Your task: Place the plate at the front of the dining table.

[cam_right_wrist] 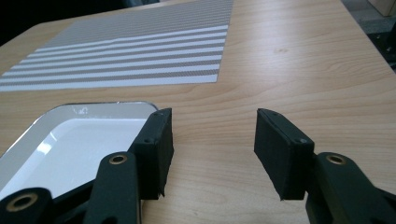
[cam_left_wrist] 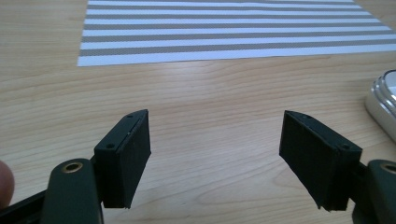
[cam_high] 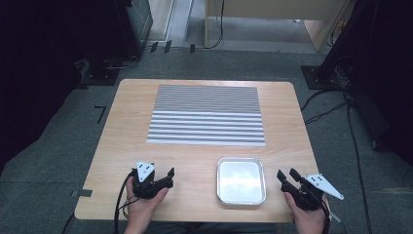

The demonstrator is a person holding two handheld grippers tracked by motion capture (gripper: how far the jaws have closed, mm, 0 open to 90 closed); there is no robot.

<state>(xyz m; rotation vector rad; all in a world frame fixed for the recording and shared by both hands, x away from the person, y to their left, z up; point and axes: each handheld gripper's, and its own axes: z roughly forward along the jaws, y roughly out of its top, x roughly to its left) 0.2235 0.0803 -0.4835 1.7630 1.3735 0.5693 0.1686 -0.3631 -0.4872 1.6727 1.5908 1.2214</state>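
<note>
High view: wooden table point(cam_high: 195, 161) (grey carpet point(cam_high: 48, 165))

Wooden table point(cam_high: 131, 126), light grain. Grey-and-white striped placemat point(cam_high: 206, 114) lies flat on the far half, fine stripes at the far end, broad ones at the near end. Grey carpet point(cam_high: 58, 156) all round. Black cables point(cam_high: 353, 141) run over the floor on the right. Light wooden furniture point(cam_high: 272, 19) far back, dark equipment stand point(cam_high: 122, 34) far left.

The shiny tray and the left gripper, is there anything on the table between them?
No. In the high view only bare wooden table lies between the left gripper and the tray.
</note>
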